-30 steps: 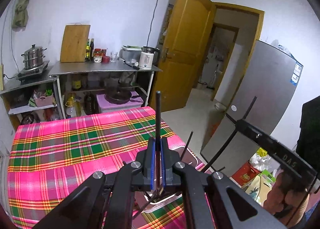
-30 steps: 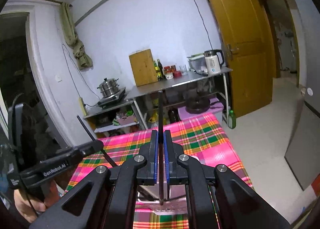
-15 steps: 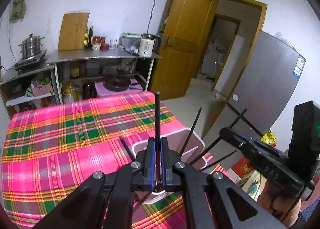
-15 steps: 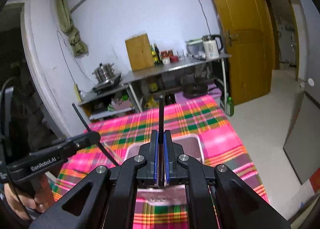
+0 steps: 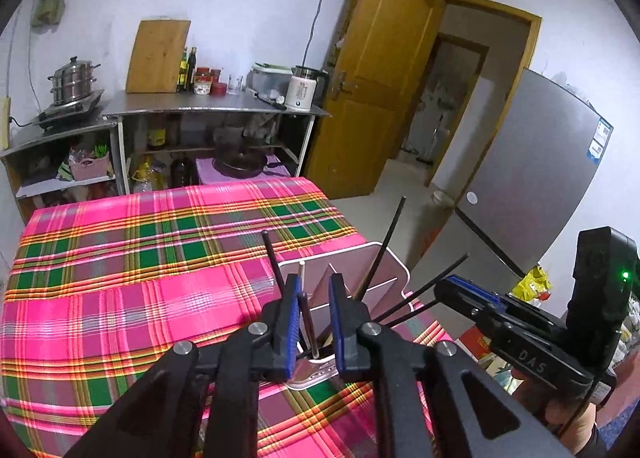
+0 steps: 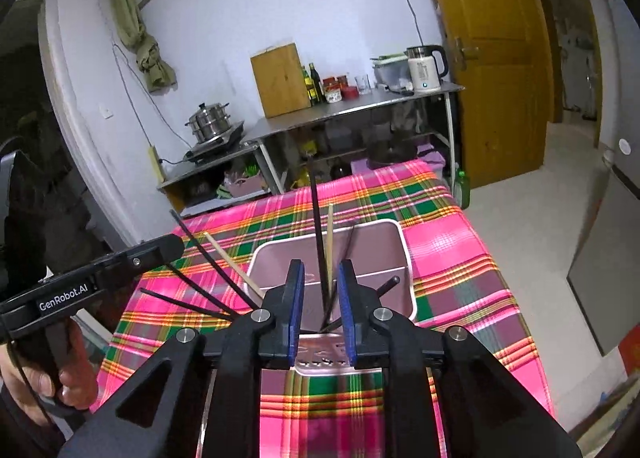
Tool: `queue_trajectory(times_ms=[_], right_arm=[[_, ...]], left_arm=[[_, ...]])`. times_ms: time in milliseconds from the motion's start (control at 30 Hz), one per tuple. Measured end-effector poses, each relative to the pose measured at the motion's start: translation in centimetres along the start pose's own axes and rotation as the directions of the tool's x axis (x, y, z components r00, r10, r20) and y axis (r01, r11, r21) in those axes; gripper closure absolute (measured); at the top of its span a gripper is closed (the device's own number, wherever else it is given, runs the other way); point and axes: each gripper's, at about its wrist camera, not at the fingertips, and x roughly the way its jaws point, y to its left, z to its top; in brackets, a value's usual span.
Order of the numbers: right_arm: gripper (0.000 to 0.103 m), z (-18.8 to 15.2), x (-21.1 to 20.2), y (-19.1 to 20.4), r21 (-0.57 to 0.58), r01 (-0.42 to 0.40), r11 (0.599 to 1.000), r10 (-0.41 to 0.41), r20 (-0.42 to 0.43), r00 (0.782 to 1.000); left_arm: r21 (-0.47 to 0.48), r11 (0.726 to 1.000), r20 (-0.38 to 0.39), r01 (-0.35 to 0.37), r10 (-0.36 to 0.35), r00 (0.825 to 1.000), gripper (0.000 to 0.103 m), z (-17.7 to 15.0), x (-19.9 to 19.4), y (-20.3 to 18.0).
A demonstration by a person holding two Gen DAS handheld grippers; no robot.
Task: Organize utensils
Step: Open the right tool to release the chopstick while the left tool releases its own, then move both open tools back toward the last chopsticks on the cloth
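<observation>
Left wrist view shows the left tongs (image 5: pixel 314 316) standing apart above a pink utensil holder (image 5: pixel 384 258) that sits on the plaid tabletop (image 5: pixel 140 258), near its right edge. Black chopsticks (image 5: pixel 306 318) and one pale chopstick (image 5: pixel 301 274) stand and lean inside the holder, one black stick rising between the blue pads without being pinched. Right wrist view shows the right tongs (image 6: pixel 322 302) also apart over the same holder (image 6: pixel 396 258), with a black chopstick (image 6: pixel 318 234) and a pale one (image 6: pixel 330 242) upright between them, and more sticks fanning out to the left.
</observation>
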Motion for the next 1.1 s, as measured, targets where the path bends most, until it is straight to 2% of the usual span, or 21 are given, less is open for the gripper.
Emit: queue_trajectory(times_ms=[300,567,1100], right_arm=[[0.085,-1.7,-3.9,2.0,-0.044,0.01,0.999,-0.008,0.041,0.999],[0.085,-4.3,-6.5,4.6,-0.092,-0.003,0.996,0.008,0.047,0.999],[0.085,-10.6,-7.7,9.3,-0.155,-0.052,0.986,0.05,-0.019,0.999]], left_arm=[[0.012,1.0,0.066,-0.021,0.02,0.998,0.089,-1.4,-5.5,-0.6],[0.006,0.999,0.112,-0.053,0.052,0.992,0.089,-4.6,-10.4,-0.3],[-0.023,0.99,0.096,-0.139,0.14,0.985,0.089,-13.1,-15.0,1.2]])
